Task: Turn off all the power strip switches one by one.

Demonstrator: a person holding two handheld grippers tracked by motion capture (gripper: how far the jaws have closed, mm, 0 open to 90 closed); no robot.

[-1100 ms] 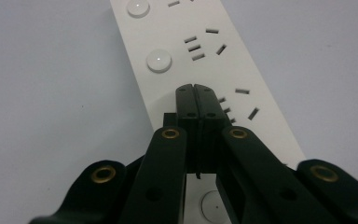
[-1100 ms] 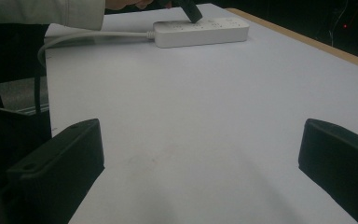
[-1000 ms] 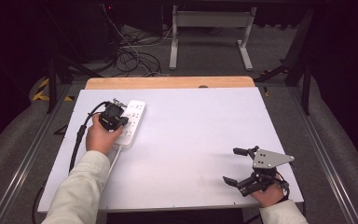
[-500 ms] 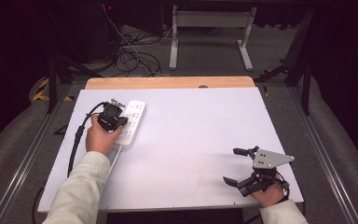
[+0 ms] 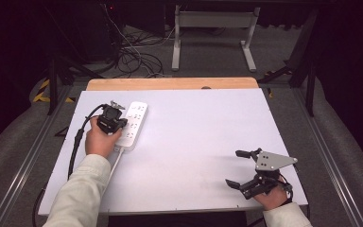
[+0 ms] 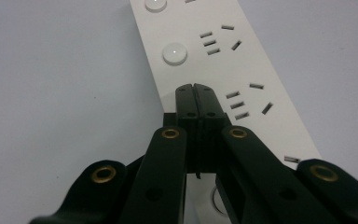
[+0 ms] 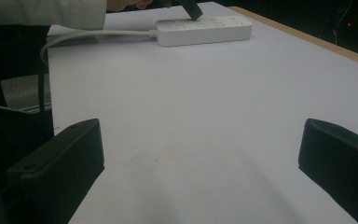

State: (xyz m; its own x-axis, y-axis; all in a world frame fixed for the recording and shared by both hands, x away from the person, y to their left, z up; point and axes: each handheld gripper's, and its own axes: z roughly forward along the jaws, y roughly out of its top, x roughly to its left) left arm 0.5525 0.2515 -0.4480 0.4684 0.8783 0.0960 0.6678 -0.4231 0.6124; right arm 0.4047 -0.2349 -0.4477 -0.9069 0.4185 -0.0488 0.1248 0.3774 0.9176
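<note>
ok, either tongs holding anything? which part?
Nothing held. Left tongs are shut empty, tips over the power strip; right tongs are open over the bare table.

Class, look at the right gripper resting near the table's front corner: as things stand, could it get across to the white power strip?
Probably yes. The right gripper has open jaws, and bare table lies between it and the power strip. But the shut left gripper already sits over the strip's near end, crowding that part.
</note>
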